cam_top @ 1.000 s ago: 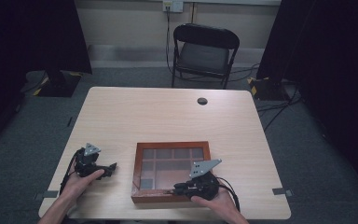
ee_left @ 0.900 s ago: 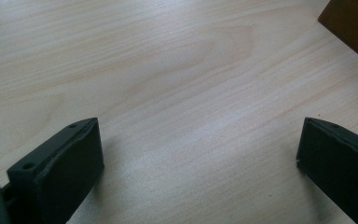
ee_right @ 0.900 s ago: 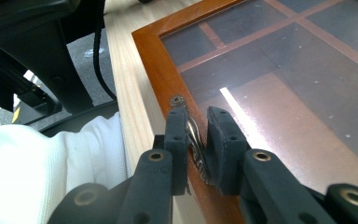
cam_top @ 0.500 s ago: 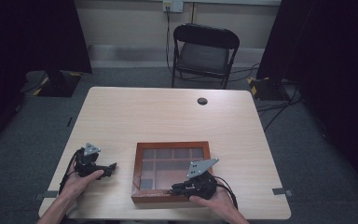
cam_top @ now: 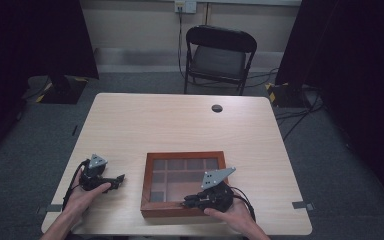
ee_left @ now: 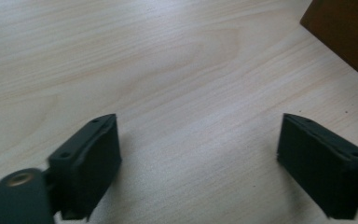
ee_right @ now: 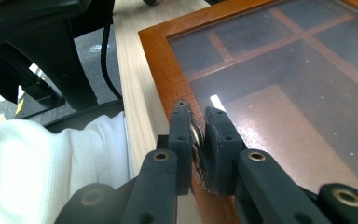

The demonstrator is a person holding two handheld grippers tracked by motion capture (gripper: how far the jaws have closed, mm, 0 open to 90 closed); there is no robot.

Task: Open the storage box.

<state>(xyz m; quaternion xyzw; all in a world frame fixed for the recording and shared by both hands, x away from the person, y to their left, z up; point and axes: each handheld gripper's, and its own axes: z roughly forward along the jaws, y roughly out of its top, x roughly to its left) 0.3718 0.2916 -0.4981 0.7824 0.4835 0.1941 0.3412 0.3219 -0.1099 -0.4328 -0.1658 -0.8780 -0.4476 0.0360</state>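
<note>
The right gripper [ee_right: 197, 140], jaws pinched on the small metal ring pull [ee_right: 196, 136] at the glass-lidded wooden box's [cam_top: 184, 156] near edge, is the nearer one, while the left gripper [ee_left: 200, 163] gapes empty over the counter [cam_top: 180, 125] leftward.

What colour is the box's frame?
Reddish-brown wood frame around a dark glass lid, clearest in the right gripper view.

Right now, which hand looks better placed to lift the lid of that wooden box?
The right. The right gripper is already shut on the small metal pull at the front edge of the glass-lidded wooden box. The left gripper rests open on the bare table, beside the box.
</note>
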